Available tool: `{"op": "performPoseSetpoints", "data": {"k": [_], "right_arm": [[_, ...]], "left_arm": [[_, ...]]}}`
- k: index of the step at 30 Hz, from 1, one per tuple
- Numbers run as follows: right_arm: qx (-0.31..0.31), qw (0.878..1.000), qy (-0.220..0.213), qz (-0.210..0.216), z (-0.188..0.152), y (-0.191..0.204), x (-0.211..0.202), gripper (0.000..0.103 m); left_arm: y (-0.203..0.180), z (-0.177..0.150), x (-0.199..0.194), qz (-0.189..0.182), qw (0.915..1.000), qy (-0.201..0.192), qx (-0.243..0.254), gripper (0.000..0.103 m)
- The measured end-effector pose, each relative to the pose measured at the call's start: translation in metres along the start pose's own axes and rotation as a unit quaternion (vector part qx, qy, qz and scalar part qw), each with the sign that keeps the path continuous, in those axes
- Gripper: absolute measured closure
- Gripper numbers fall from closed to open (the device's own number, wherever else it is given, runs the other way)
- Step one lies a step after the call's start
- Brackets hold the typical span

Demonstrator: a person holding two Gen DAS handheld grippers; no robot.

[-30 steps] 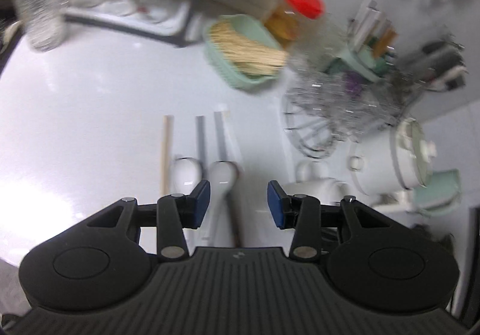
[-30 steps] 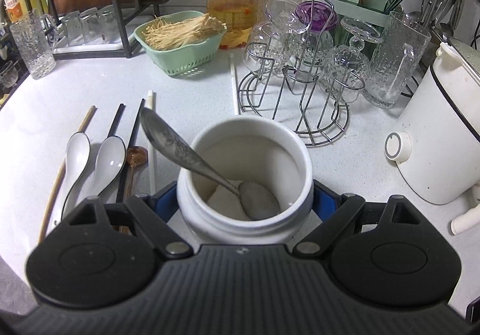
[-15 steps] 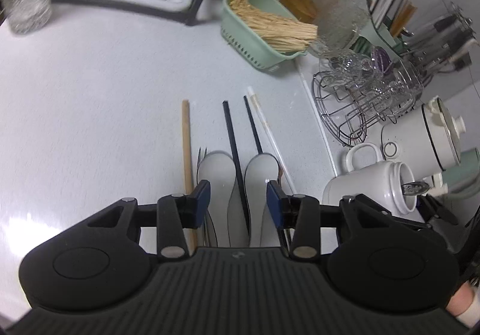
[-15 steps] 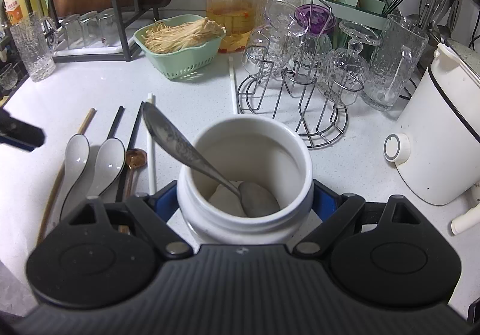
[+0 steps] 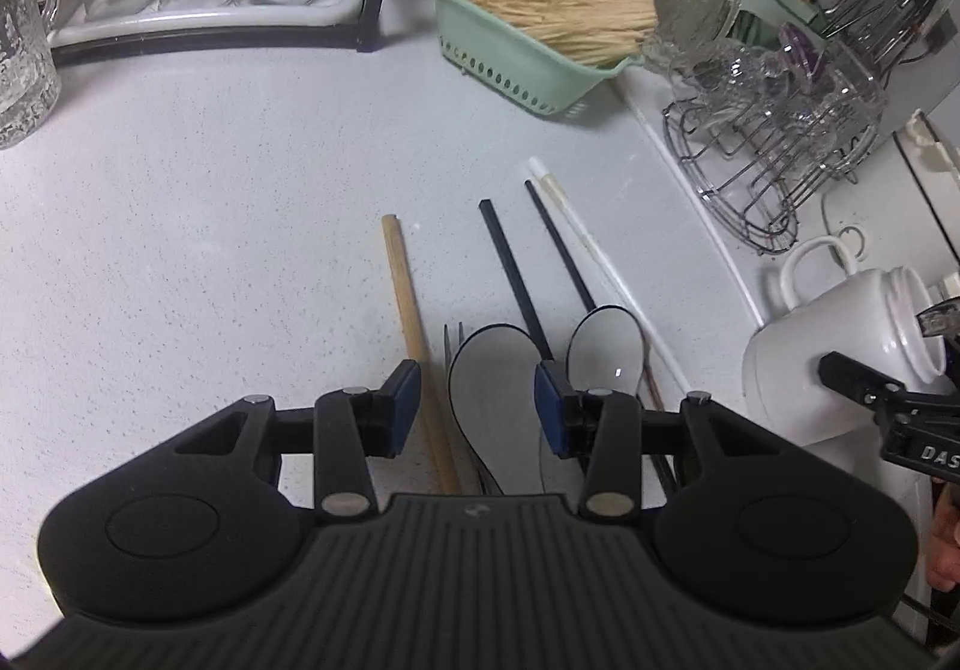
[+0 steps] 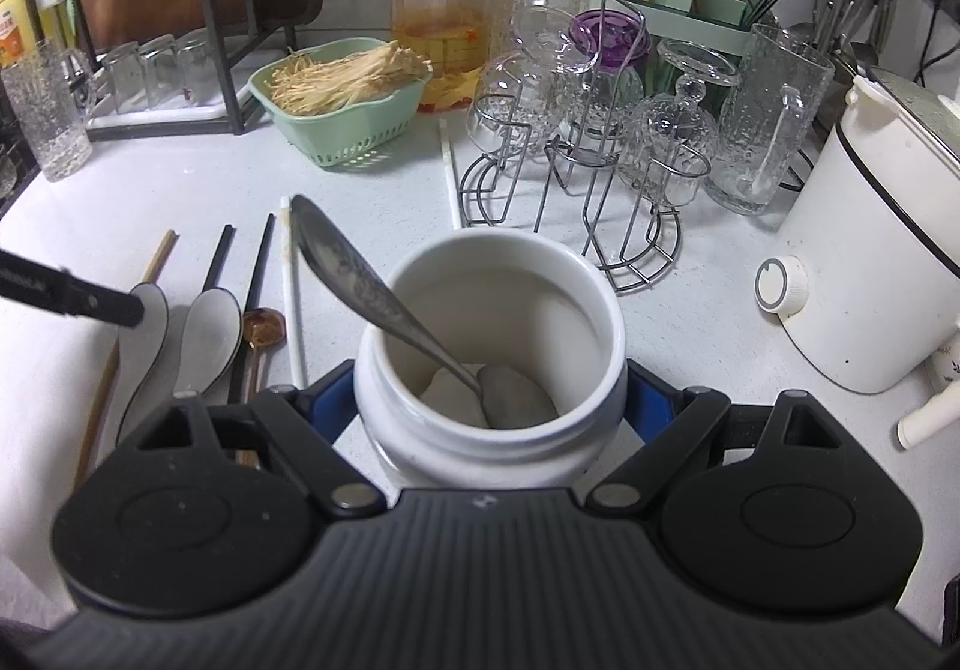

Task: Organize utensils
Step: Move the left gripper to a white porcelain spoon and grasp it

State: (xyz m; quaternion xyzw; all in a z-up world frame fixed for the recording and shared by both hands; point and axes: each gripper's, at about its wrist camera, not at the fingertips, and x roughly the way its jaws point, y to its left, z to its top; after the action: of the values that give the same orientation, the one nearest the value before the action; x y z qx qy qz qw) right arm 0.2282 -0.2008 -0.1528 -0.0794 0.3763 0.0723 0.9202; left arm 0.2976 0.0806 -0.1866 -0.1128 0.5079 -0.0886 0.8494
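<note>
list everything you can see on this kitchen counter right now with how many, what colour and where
white jar: one, white, between right tongs' fingers
metal spoon: one, silver, in jar
ceramic spoons: two, white, counter left
chopsticks: two black, one wooden, two white, beside spoons
basket: one, green, holding noodles
plastic jar: one, red lid, back
glass rack: one, wire, holding glasses
cooker: one, white, right
left tongs: open, over spoons
right tongs: gripping jar

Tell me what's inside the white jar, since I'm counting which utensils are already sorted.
One metal spoon leans in the white jar, bowl end down, handle over the rim. The jar floor nearest the right gripper is hidden by the wall.
</note>
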Motion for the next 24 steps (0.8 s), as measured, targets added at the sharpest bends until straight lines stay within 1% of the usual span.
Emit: {"op": "performPoseSetpoints", "data": {"k": [2,5,7,11,16,18,22,24], "right_arm": [[-0.001,1.0,-0.005,-0.006,-0.002,0.002,-0.001,0.011],[0.006,1.0,-0.005,-0.015,-0.003,0.003,-0.001,0.011],[0.011,1.0,-0.004,-0.02,-0.004,0.004,-0.002,0.011],[0.014,1.0,-0.001,-0.028,-0.003,0.006,-0.001,0.011],[0.012,1.0,-0.003,-0.028,-0.004,0.007,-0.001,0.011],[0.011,1.0,-0.005,-0.028,-0.004,0.006,-0.001,0.011],[0.01,1.0,-0.006,-0.027,-0.005,0.007,-0.001,0.011],[0.009,1.0,-0.006,-0.027,-0.005,0.006,-0.002,0.011]], "left_arm": [[-0.001,-0.001,0.007,0.021,0.9998,0.003,0.003,0.056],[-0.001,0.002,0.01,0.019,0.9998,0.004,-0.005,0.056],[-0.004,0.004,0.012,0.024,0.9996,0.007,0.008,0.056],[-0.012,0.007,0.011,0.012,0.9996,0.007,0.026,0.056],[-0.024,0.005,0.016,0.024,0.9979,0.007,0.06,0.056],[-0.03,0.003,0.018,0.038,0.9965,0.01,0.074,0.056],[-0.035,0.002,0.021,0.053,0.9955,0.01,0.078,0.056],[-0.036,0.002,0.022,0.059,0.9953,0.01,0.076,0.059]]}}
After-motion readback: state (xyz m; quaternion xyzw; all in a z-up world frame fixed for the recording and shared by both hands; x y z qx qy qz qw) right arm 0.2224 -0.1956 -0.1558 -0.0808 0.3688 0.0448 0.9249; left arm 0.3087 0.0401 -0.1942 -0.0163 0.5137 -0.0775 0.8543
